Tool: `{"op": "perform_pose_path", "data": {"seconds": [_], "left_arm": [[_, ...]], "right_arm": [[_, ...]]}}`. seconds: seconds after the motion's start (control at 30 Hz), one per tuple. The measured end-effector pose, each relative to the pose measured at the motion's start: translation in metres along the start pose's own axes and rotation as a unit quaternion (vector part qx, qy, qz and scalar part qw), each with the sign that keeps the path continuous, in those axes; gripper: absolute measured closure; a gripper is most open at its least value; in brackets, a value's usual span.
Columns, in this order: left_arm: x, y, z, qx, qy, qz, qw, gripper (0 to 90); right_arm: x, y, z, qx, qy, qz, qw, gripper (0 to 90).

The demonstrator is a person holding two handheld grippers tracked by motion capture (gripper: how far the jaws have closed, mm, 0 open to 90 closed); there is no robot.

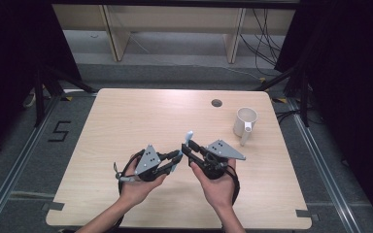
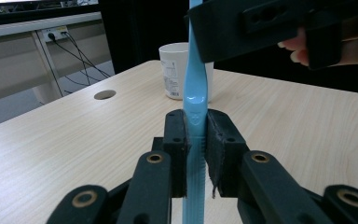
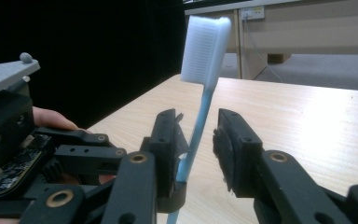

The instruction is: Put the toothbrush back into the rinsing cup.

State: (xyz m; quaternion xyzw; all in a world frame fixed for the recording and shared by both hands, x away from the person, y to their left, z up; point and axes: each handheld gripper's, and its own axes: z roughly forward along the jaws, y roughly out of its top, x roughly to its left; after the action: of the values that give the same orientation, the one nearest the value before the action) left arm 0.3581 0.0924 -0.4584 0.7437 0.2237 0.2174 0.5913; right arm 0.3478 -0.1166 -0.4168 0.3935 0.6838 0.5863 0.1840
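Note:
A light blue toothbrush (image 1: 188,136) with white bristles stands nearly upright between my two grippers above the near middle of the wooden table (image 1: 126,121). My left gripper (image 1: 177,158) is shut on its handle; in the left gripper view the pads (image 2: 179,135) press the blue handle (image 2: 196,74) from both sides. My right gripper (image 1: 185,148) faces it from the right. In the right gripper view the neck of the toothbrush (image 3: 204,100) runs up between the jaws of that gripper (image 3: 198,128), close to the left pad, with a gap to the right pad. The bristle head (image 3: 206,49) rises above them.
A white mug (image 1: 245,121) stands at the table's right, handle toward the front, and appears behind the brush in the left gripper view (image 2: 174,70). A round cable hole (image 1: 216,103) lies near the far edge. Black curtains, shelving and floor cables surround the table.

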Motion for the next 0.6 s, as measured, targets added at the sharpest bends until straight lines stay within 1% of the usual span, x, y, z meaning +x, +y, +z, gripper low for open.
{"op": "perform_pose_path", "data": {"seconds": [0.1, 0.17, 0.23, 0.27, 0.3, 0.33, 0.37, 0.4, 0.43, 0.47, 0.5, 0.6], "left_arm": [[-0.0023, 0.0014, 0.0013, -0.002, -0.001, 0.002, 1.0000, 78.0], [-0.0037, 0.0022, 0.0019, -0.003, -0.001, 0.003, 1.0000, 78.0], [-0.0052, 0.0030, 0.0028, -0.003, -0.001, 0.002, 1.0000, 77.9], [-0.0052, 0.0030, 0.0028, -0.003, -0.001, 0.002, 1.0000, 78.0], [-0.0057, 0.0031, 0.0031, -0.003, -0.001, 0.002, 1.0000, 78.0], [-0.0061, 0.0031, 0.0035, -0.002, -0.001, 0.001, 1.0000, 78.1], [-0.0064, 0.0030, 0.0039, -0.002, -0.001, 0.001, 1.0000, 78.1], [-0.0064, 0.0029, 0.0047, -0.004, -0.003, 0.000, 1.0000, 78.2], [-0.0065, 0.0032, 0.0045, 0.000, -0.002, 0.000, 1.0000, 78.2], [-0.0067, 0.0034, 0.0050, 0.000, -0.001, -0.002, 1.0000, 78.2], [-0.0064, 0.0039, 0.0057, 0.002, -0.001, 0.000, 1.0000, 77.9], [-0.0066, 0.0041, 0.0057, 0.001, 0.000, 0.005, 1.0000, 77.7]], "right_arm": [[0.0012, 0.0005, 0.0007, -0.001, 0.003, 0.003, 1.0000, 73.0], [0.0001, 0.0009, 0.0008, -0.005, -0.001, -0.007, 1.0000, 75.4], [0.0007, 0.0006, 0.0004, -0.004, 0.000, -0.003, 1.0000, 79.5], [0.0007, 0.0006, 0.0004, -0.004, 0.000, -0.003, 1.0000, 79.5], [0.0005, 0.0003, 0.0006, -0.008, 0.000, -0.003, 1.0000, 81.1], [0.0005, 0.0006, -0.0005, -0.007, -0.002, -0.006, 1.0000, 84.1], [0.0005, 0.0006, -0.0005, -0.007, -0.002, -0.006, 1.0000, 84.1], [-0.0001, 0.0011, -0.0007, -0.008, -0.004, -0.019, 0.9998, 85.3], [0.0014, 0.0010, -0.0007, -0.007, 0.001, -0.015, 0.9999, 85.7], [0.0014, 0.0010, -0.0007, -0.007, 0.001, -0.015, 0.9999, 85.7], [0.0025, 0.0012, -0.0008, -0.002, 0.003, -0.020, 0.9998, 86.2], [0.0030, 0.0013, -0.0003, -0.005, 0.000, -0.026, 0.9996, 86.3]]}}
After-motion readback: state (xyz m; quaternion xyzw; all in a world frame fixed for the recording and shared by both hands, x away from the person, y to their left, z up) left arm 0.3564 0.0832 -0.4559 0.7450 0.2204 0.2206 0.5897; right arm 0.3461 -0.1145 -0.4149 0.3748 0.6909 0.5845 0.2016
